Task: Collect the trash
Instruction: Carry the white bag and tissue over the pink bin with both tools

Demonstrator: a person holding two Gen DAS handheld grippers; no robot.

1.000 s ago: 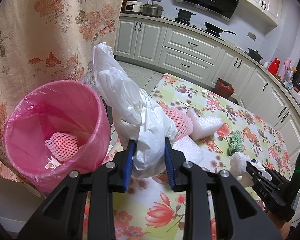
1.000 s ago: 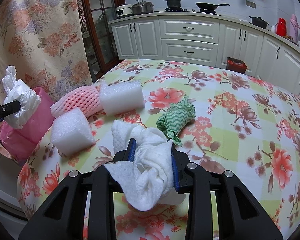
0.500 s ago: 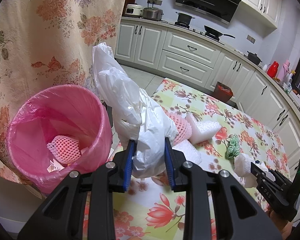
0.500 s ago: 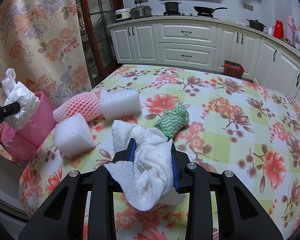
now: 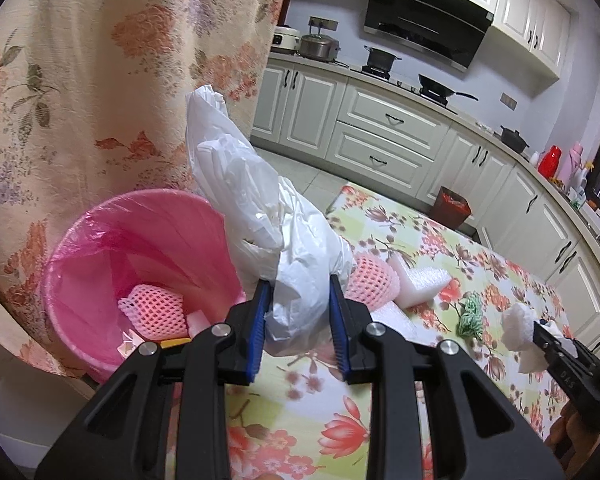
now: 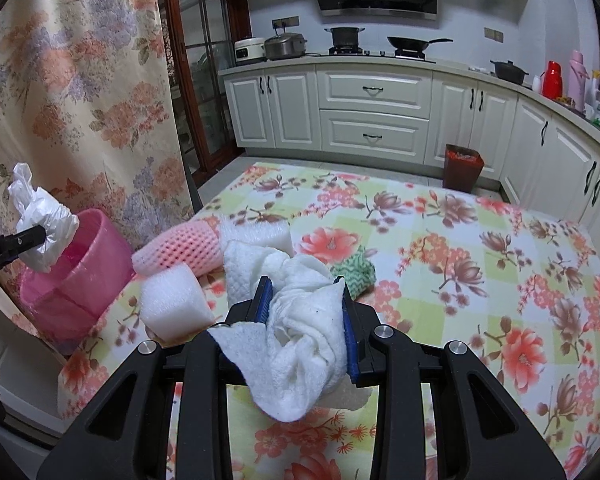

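My left gripper (image 5: 298, 312) is shut on a crumpled white plastic bag (image 5: 260, 216) and holds it up beside the pink bin (image 5: 100, 248), just right of its rim. The bin has a pink liner and holds a pink foam net (image 5: 152, 312). My right gripper (image 6: 306, 312) is shut on a white paper towel (image 6: 300, 344) above the flowered table (image 6: 480, 280). In the right wrist view the bag (image 6: 44, 224) hangs over the bin (image 6: 72, 280) at the table's left end.
On the table lie a pink foam net (image 6: 180, 248), two white foam blocks (image 6: 172, 304) (image 6: 260, 236) and a green cloth wad (image 6: 354, 274). A flowered curtain (image 5: 80, 100) hangs behind the bin. Kitchen cabinets (image 6: 372, 120) and a dark red bin (image 6: 462, 166) stand beyond.
Both grippers have risen a little with their loads. The bin now sits lower and slightly farther in the left wrist view. Both grips are unchanged.
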